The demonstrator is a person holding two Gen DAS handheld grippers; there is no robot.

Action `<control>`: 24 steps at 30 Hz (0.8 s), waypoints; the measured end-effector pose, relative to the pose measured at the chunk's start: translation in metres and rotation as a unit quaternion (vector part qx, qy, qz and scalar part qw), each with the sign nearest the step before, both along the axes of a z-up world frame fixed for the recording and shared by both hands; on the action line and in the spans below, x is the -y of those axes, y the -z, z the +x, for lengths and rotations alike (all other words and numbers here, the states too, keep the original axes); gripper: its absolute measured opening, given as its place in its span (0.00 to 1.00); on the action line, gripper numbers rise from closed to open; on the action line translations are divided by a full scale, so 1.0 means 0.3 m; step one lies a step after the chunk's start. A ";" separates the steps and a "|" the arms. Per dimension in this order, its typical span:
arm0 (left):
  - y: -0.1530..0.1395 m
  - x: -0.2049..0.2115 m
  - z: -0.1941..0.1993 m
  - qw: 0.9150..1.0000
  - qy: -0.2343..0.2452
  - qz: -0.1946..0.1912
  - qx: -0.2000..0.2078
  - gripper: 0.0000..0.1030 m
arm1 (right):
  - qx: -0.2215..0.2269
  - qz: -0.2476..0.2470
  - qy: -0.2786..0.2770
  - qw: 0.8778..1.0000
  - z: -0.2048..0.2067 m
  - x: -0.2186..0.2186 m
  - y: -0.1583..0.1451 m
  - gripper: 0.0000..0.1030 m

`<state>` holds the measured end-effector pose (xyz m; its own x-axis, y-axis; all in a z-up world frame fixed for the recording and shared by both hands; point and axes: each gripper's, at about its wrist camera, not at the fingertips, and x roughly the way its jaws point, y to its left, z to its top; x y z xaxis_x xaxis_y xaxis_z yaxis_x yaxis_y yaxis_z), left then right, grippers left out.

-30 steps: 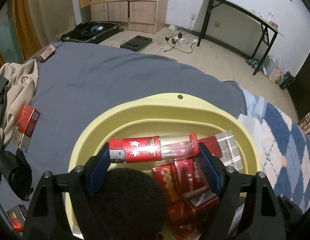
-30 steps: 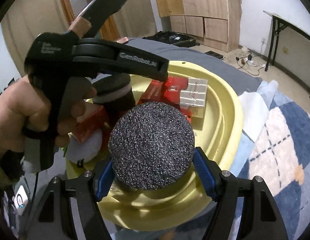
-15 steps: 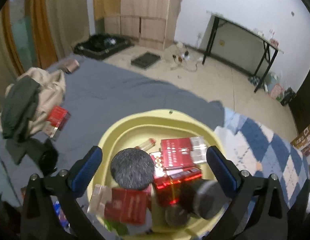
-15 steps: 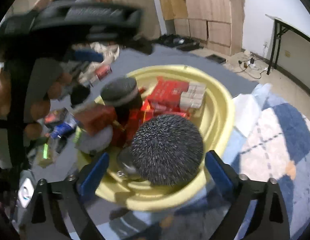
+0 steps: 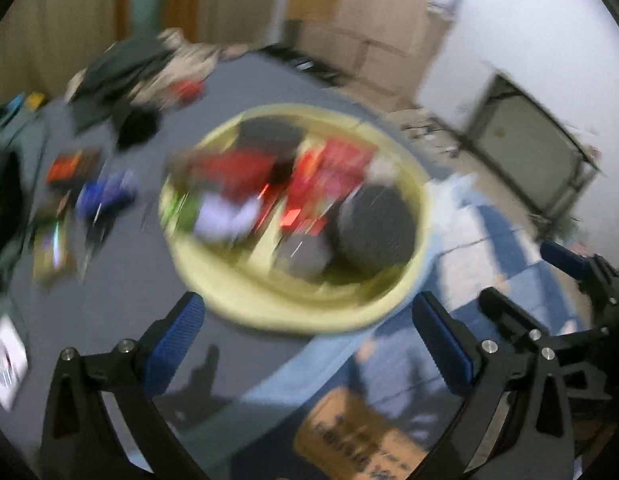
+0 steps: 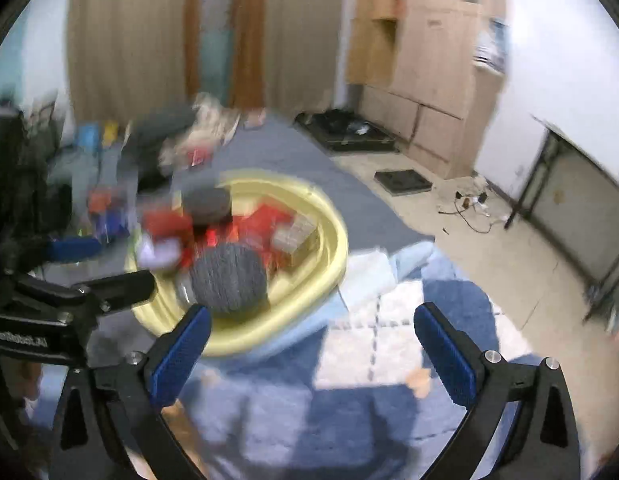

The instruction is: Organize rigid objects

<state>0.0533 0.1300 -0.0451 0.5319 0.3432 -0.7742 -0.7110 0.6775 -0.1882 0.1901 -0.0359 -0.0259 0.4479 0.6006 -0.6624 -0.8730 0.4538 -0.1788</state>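
Note:
A yellow basin (image 5: pixel 423 216) (image 6: pixel 337 248) sits on the grey bed cover, filled with red boxes (image 5: pixel 329 168) (image 6: pixel 265 220) and two dark round-topped objects (image 5: pixel 375 232) (image 6: pixel 229 276). Both views are motion-blurred. My left gripper (image 5: pixel 309 344) is open and empty, held back from the basin's near rim. My right gripper (image 6: pixel 313 344) is open and empty over the blue checked blanket, to the right of the basin. The left gripper's body shows at the left edge of the right wrist view (image 6: pixel 49 320).
Loose small items (image 5: pixel 89 188) and a pile of clothes (image 5: pixel 141 68) lie on the grey cover (image 5: pixel 121 280) left of the basin. A cardboard box (image 5: pixel 361 440) sits near the left gripper. A wooden cabinet (image 6: pixel 429 80), black table (image 6: pixel 581 184) and floor cables (image 6: pixel 469 204) stand beyond.
Both grippers let go of their objects into the basin, opened wide and pulled back and away from it. The red-capped tube and the dark round objects now rest in the basin.

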 end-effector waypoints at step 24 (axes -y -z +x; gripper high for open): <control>0.259 0.022 0.135 0.996 -0.033 0.058 -0.050 1.00 | -0.038 -0.031 0.021 0.999 0.179 -0.061 0.322 1.00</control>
